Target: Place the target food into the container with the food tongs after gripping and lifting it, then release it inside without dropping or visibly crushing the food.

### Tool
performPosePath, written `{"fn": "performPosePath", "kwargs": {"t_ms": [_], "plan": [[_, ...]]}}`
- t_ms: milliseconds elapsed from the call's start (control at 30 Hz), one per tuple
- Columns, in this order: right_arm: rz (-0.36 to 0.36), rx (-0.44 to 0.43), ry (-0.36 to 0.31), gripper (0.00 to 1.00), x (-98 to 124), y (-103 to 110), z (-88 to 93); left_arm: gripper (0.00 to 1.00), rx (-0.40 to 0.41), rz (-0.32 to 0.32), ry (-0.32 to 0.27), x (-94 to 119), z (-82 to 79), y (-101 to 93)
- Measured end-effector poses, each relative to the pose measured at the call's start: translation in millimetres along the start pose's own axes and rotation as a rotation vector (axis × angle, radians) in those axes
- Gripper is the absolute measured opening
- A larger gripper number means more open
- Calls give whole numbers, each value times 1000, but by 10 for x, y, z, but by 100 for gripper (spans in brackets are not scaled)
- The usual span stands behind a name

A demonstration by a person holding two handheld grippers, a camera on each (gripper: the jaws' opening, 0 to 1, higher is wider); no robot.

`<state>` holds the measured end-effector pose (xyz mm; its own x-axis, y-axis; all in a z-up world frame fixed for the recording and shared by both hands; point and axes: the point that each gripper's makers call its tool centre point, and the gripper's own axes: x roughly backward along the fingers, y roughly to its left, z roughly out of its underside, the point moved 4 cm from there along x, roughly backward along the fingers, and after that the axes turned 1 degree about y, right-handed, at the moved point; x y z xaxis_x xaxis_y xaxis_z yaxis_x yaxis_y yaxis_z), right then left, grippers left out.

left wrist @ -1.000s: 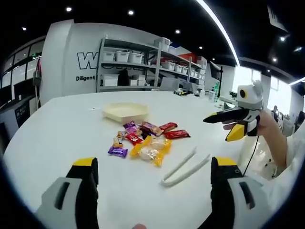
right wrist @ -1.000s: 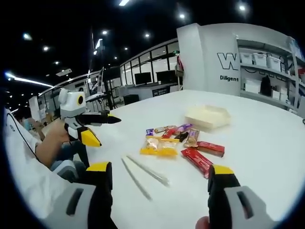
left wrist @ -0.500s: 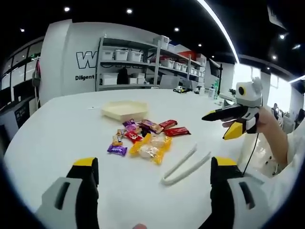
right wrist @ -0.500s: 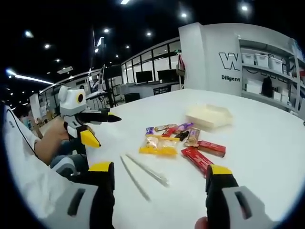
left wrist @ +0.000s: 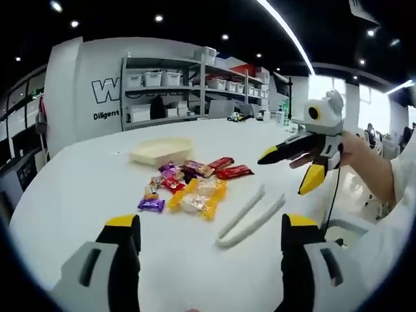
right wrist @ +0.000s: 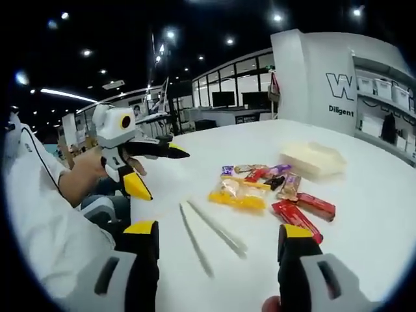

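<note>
Left gripper (left wrist: 205,237) jaws spread wide, right gripper (right wrist: 218,244) likewise

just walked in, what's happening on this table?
A person holds a hand-held gripper in each hand above a white round table, both open and empty. White plastic food tongs lie untouched beside a pile of wrapped candies and snack bars. The shallow cream tray behind the pile is empty. Nothing gripped yet.

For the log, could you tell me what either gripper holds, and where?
Nothing: the left gripper and right gripper are open, and the tongs lie untouched.
</note>
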<state>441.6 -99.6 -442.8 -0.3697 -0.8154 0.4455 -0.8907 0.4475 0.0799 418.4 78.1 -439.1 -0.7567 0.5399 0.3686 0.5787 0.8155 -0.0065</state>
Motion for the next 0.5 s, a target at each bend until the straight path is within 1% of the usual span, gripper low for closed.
{"fn": "performPosePath", "kwargs": {"t_ms": [133, 167, 267, 300, 433, 500], "plan": [[-57, 33, 11, 71, -80, 40, 42, 81, -51, 14, 2, -26, 33, -32], [-67, 41, 9, 70, -94, 41, 43, 80, -57, 17, -3, -31, 33, -38], [-129, 83, 8, 64, -144, 83, 70, 74, -71, 34, -10, -49, 39, -58], [-140, 88, 9, 64, -162, 83, 79, 72, -91, 46, -14, -69, 46, -80], [-168, 119, 25, 63, -217, 55, 115, 64, -119, 73, -14, -100, 64, -116], [-180, 115, 28, 60, -235, 21, 131, 56, -133, 97, -12, -110, 74, -143]]}}
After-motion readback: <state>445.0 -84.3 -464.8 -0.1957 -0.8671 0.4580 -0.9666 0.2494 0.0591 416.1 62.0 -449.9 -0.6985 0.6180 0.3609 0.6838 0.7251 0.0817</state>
